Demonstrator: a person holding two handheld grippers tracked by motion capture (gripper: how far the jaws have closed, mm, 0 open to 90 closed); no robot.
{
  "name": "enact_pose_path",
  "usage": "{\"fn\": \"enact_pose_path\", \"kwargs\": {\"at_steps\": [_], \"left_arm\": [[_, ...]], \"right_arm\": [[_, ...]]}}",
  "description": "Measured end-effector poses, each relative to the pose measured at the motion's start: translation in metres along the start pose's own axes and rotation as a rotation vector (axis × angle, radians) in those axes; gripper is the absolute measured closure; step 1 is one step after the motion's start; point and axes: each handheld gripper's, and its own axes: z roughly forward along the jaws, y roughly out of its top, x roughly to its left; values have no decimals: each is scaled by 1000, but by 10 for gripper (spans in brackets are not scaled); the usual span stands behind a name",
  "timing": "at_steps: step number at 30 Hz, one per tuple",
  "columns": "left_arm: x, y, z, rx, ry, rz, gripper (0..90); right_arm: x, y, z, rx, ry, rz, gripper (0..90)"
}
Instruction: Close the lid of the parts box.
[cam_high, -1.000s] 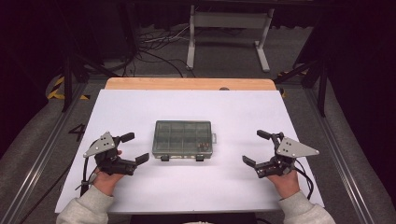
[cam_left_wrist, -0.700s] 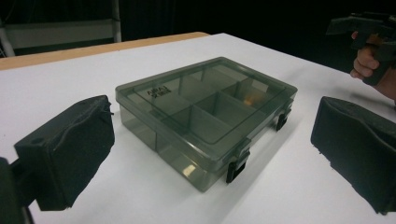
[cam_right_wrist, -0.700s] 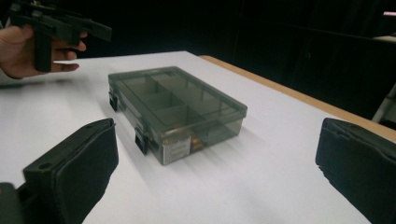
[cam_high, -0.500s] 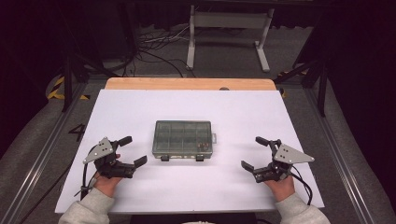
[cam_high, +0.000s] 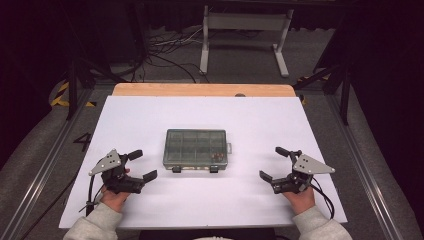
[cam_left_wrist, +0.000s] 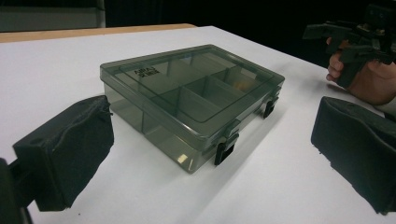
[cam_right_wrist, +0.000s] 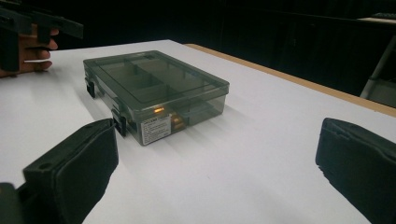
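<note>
**Box between your two open grippers**

Box (cam_high: 196, 148) sits shut on the white worktop (cam_high: 250, 120), between your two sets of fingers and touching neither. Your left gripper (cam_high: 139, 165) has its fingers (cam_left_wrist: 70, 149) spread wide, and the box lies just ahead of them. Your right gripper (cam_high: 276, 163) has its fingers (cam_right_wrist: 74, 172) spread wide too, with the box ahead and a little to their left. Both black clasps (cam_left_wrist: 224, 149) on the box's front are closed. Something small and yellowish (cam_right_wrist: 159, 110) shows inside one compartment.
</note>
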Motion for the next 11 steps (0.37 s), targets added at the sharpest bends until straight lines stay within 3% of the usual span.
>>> {"fn": "enact_pose_path", "kwargs": {"at_steps": [7,11], "left_arm": [[0,1,1,-3,16,22,0],[0,1,1,-3,19,11,0]], "right_arm": [[-2,-1,2,12,2,11,0],[-2,-1,1,11,-1,14,0]]}}
